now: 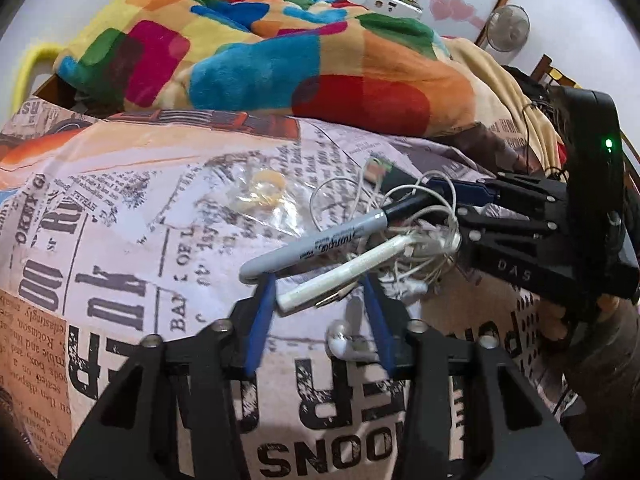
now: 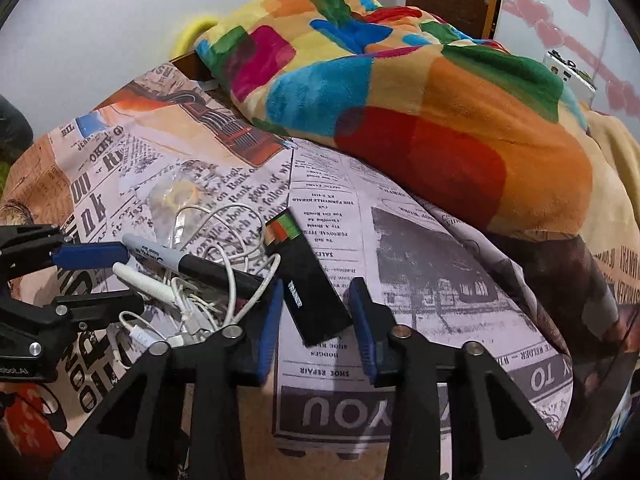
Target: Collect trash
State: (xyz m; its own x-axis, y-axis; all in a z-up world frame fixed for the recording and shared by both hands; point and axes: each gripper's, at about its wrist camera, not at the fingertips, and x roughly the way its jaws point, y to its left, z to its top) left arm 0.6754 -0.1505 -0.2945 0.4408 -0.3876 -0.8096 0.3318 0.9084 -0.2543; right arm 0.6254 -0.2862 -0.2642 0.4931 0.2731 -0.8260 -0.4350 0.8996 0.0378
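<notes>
A small heap lies on the newsprint bed sheet (image 1: 120, 240): a grey and black marker (image 1: 320, 244), a white pen-like stick (image 1: 348, 272), a tangle of white earphone cable (image 1: 420, 248) and a black box (image 2: 316, 292) with a red and green end. My left gripper (image 1: 320, 286) stands open astride the white stick, its left fingertip just under the marker's grey end. My right gripper (image 2: 316, 300) has its blue pads against both long sides of the black box. Seen from the right wrist, the left gripper (image 2: 128, 278) reaches in from the left, next to the marker (image 2: 192, 266) and cable (image 2: 208, 280).
A crumpled clear wrapper (image 1: 260, 196) with a yellow ring in it lies just beyond the heap. A bulky multicoloured blanket (image 2: 400, 100) is piled at the far side of the bed. A loose white earbud (image 1: 340, 342) sits between my left fingers' bases.
</notes>
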